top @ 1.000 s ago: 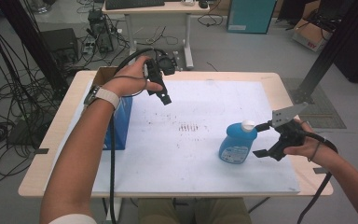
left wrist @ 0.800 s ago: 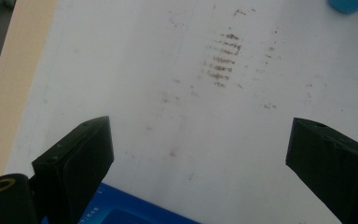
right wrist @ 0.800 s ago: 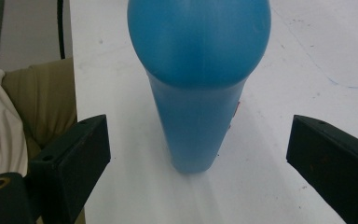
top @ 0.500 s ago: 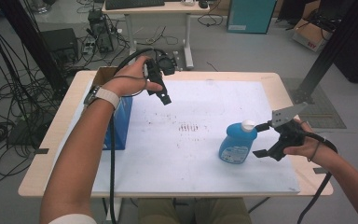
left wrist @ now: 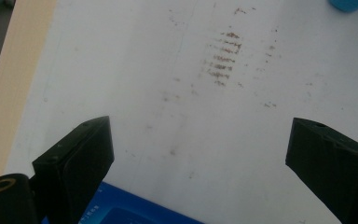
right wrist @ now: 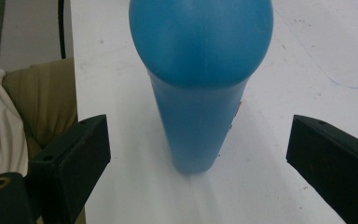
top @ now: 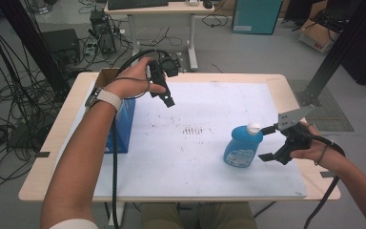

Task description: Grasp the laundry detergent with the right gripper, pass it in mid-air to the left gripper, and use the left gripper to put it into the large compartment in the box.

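Two claws are working over the desk (top: pixel 181 167). At the far left, the left claw (top: pixel 167 99) is hovering above the white sheet with its jaws standing wide and nothing between them, just beside the blue box (top: pixel 124 125) at the desk's left edge; some brown smudges (top: pixel 193 130) are marking the sheet's middle. Toward the near right, the blue bottle (top: pixel 241 148) is standing upright, its white cap (top: pixel 253 127) on top. The right claw (top: pixel 268 142) is reaching at it from the right, jaws spread wide and flanking the body without touching. To grip well, I judge the person should be centring the bottle between the jaws, keeping the claw level, and closing gently on the narrower waist so it is not tipping.
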